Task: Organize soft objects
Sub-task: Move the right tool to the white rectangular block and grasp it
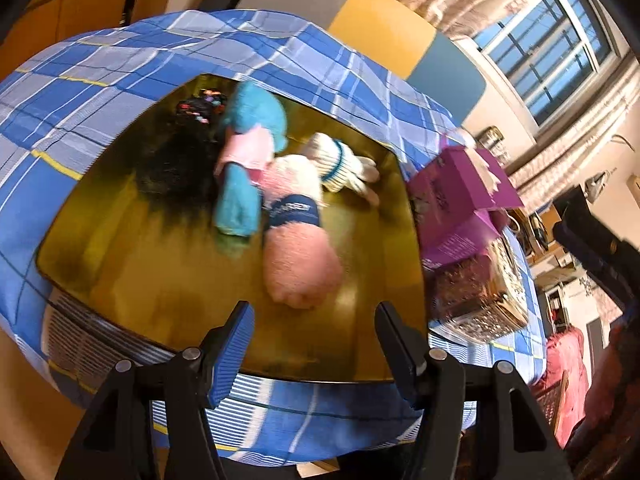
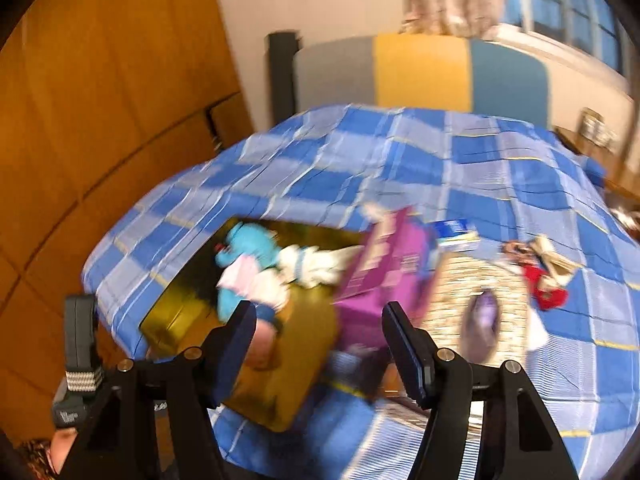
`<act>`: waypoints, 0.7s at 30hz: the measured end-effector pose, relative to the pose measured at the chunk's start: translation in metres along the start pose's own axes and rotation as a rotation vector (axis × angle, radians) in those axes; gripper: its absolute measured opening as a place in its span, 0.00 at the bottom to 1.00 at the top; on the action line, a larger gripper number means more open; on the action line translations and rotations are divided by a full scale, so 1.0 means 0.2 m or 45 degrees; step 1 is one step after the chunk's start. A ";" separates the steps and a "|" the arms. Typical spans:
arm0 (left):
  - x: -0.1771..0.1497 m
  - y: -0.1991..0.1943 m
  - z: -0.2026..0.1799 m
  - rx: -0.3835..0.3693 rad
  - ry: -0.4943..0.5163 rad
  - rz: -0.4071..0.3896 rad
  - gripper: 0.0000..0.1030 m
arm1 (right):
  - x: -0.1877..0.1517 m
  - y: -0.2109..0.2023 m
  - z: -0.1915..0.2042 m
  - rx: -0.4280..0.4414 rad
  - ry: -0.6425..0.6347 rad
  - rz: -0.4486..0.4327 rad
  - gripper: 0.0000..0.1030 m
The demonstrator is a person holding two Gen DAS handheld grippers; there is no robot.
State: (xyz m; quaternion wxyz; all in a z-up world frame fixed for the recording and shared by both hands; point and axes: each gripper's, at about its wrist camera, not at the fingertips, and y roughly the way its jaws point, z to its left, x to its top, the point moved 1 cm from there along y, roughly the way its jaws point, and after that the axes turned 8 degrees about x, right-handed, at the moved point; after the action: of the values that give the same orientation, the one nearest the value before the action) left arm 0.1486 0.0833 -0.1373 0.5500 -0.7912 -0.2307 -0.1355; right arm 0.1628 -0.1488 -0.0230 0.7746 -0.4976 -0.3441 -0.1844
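A shiny gold tray [image 1: 168, 280] lies on the blue plaid bed and holds soft things: a pink plush roll with a blue band [image 1: 300, 264], a turquoise and pink plush toy [image 1: 248, 148], a white knit glove [image 1: 344, 164] and a black furry item [image 1: 176, 168]. My left gripper [image 1: 316, 340] is open and empty, just above the tray's near edge. My right gripper [image 2: 318, 340] is open and empty, above the tray [image 2: 280, 380] and a purple box [image 2: 380, 280]. A small red and cream doll [image 2: 540, 276] lies on the bed to the right.
The purple box [image 1: 460, 208] and a glittery patterned box [image 1: 480, 292] stand right of the tray. A small blue and white pack [image 2: 456, 234] lies behind them. The blue plaid bedspread [image 2: 400, 160] meets a grey, yellow and teal headboard [image 2: 420, 72]. A wooden wardrobe [image 2: 100, 120] stands at left.
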 end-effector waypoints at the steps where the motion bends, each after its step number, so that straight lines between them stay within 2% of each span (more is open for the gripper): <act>1: -0.01 0.00 -0.03 -0.009 0.016 0.002 0.61 | 0.01 -0.04 -0.05 -0.018 0.024 -0.023 0.66; 5: -0.02 0.01 -0.11 -0.019 0.064 0.005 0.62 | 0.01 -0.17 -0.29 -0.125 0.129 -0.092 0.68; 12: -0.05 0.03 -0.26 -0.046 0.169 0.028 0.63 | -0.10 -0.33 -0.80 -0.314 0.363 -0.133 0.68; 17: -0.08 0.07 -0.37 -0.056 0.231 0.055 0.63 | -0.20 -0.30 -1.11 -0.380 0.447 -0.044 0.68; 21: -0.11 0.09 -0.44 -0.069 0.270 0.068 0.63 | -0.27 -0.16 -1.25 -0.336 0.442 0.075 0.68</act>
State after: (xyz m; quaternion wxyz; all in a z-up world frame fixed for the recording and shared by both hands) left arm 0.1417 -0.0085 -0.1311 0.5530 -0.7929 -0.1462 -0.2099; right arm 0.1934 -0.3895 -0.1079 0.7554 -0.5652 -0.1638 -0.2881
